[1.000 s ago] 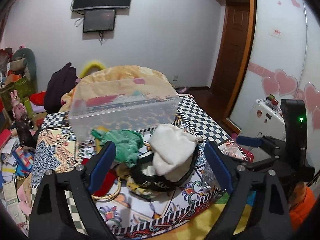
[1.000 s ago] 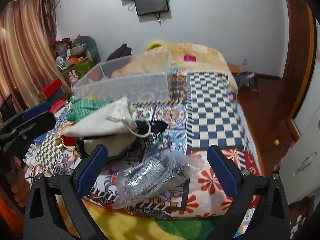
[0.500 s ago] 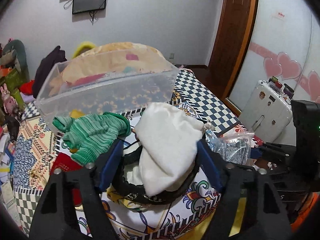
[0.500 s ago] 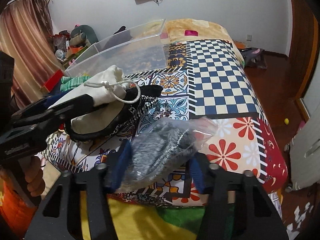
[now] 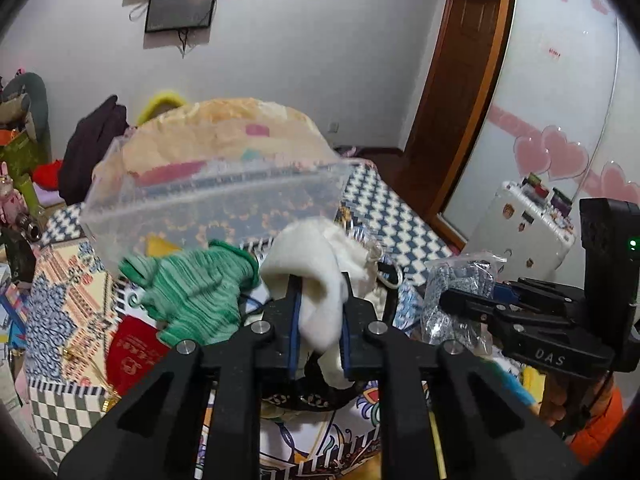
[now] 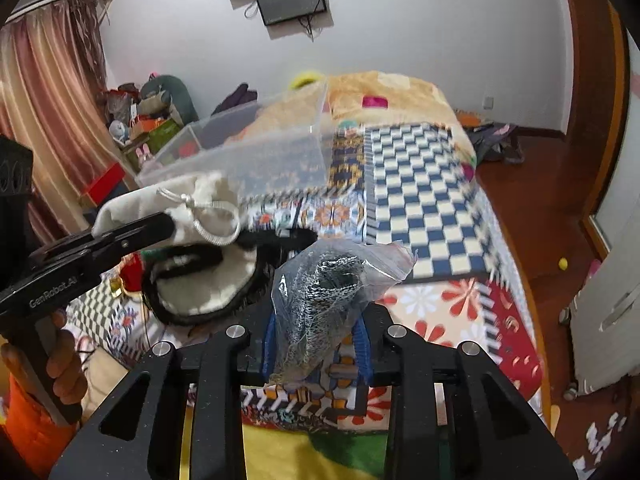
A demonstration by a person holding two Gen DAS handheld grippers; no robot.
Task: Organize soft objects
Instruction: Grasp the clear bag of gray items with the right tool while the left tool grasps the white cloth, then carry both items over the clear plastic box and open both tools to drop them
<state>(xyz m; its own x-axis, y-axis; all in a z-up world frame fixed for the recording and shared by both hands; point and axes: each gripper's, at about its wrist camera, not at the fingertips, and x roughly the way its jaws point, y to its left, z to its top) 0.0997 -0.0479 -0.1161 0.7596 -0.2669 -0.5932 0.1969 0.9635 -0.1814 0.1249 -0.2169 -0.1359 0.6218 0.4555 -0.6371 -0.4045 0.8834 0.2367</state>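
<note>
1. Between the fingers (image 5: 293,320) of the left gripper (image 5: 319,334) a white drawstring pouch (image 5: 320,280) is clamped at a fold in its cloth. The rest of it sags over and below the fingers, as soft cloth will when pinched at one point.
2. The right gripper (image 6: 318,346) is clenched on a clear zip bag (image 6: 332,292) holding dark grey knitted fabric. The blue fingers (image 6: 269,346) press the bag's lower part, and its open top stands up loose above them.
3. Both items appear lifted off the bed; whether the pouch has fully left the black-rimmed cap (image 6: 200,284) beneath it cannot be told.
4. Just beside the pouch, on the left, lies a green knitted glove (image 5: 196,288), ungrasped. A red pouch (image 5: 132,354) sits below it on the patterned bedspread (image 6: 420,208).
5. Behind these items stands a clear plastic bin (image 5: 216,204), open at the top. Judgement: it is the likely receptacle, being the only empty container near the soft things.
6. Judgement: the step in hand is carrying two items toward the bin at once, one per gripper. Holding each by a single pinch keeps the hands free of each other.
7. Risk, as judged: the slick zip bag may slide out from between the fingers, and the pouch's cord (image 6: 208,216) may snag on the cap.
</note>
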